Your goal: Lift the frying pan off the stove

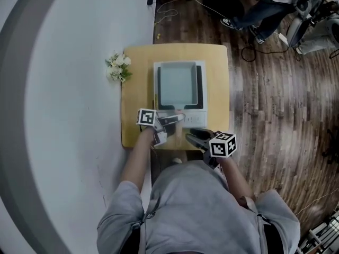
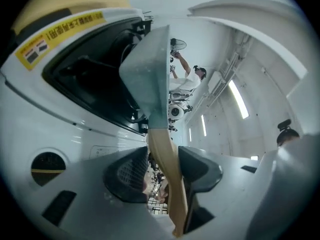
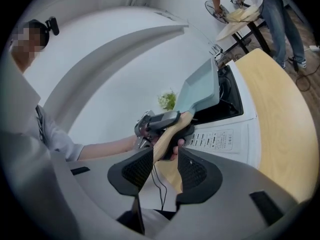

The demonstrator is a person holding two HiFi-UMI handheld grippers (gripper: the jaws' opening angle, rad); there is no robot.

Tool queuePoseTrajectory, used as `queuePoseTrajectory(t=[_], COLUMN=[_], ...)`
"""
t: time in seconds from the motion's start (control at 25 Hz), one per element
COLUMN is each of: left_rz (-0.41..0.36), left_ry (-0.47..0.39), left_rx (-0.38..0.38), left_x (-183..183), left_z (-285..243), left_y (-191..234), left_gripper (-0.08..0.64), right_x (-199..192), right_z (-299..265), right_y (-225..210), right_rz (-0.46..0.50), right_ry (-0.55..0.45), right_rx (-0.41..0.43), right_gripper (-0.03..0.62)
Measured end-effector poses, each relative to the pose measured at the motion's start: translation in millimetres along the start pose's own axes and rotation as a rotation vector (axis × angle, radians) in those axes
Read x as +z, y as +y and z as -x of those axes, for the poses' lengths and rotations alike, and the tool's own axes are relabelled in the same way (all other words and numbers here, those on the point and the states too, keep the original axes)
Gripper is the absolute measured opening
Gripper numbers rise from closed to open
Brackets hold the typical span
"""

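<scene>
A square grey frying pan (image 1: 177,82) sits on the white stove (image 1: 201,89) on a wooden table. Its wooden handle (image 1: 170,114) points toward me. My left gripper (image 1: 175,119) is shut on that handle. In the left gripper view the handle (image 2: 162,144) runs between both pads up to the pan (image 2: 150,69), above the stove's black top (image 2: 85,84). My right gripper (image 1: 194,136) hovers open just right of the handle. In the right gripper view nothing lies between its pads (image 3: 192,171); beyond them the left gripper (image 3: 161,120) clamps the handle (image 3: 172,129).
A small bunch of white flowers (image 1: 118,67) lies at the table's (image 1: 136,89) left edge. The stove's control panel (image 3: 220,136) faces me. Wooden floor with cables is to the right, and a person (image 1: 259,9) stands beyond the table.
</scene>
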State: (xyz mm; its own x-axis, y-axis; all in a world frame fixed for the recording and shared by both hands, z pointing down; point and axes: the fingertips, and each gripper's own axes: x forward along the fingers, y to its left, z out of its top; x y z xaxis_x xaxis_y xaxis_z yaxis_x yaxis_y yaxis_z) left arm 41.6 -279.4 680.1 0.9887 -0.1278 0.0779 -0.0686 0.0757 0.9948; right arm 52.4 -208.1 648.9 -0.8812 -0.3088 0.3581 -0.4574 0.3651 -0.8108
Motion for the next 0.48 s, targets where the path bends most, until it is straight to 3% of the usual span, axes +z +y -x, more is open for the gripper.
queuePoseTrajectory(t=[0.08, 0.24, 0.48], left_rz=[0.026, 0.083, 0.082], left_ry=[0.004, -0.007, -0.012], left_rx=[-0.034, -0.075, -0.072], left_x=[0.3, -0.4, -0.2], left_z=[-1.3, -2.1, -1.3], left_y=[-3.8, -9.3, -8.6], left_gripper=[0.143, 0.135, 0.133], right_x=[-3.9, -6.0, -18.6], right_z=[-3.6, -13.9, -31.9], right_y=[2.5, 4.0, 18.9], right_rz=[-0.056, -0.195, -0.225], right_ry=[0.006, -0.014, 0.064], right_rx=[0.057, 0.14, 0.224], right_gripper=[0.139, 0.16, 0.209])
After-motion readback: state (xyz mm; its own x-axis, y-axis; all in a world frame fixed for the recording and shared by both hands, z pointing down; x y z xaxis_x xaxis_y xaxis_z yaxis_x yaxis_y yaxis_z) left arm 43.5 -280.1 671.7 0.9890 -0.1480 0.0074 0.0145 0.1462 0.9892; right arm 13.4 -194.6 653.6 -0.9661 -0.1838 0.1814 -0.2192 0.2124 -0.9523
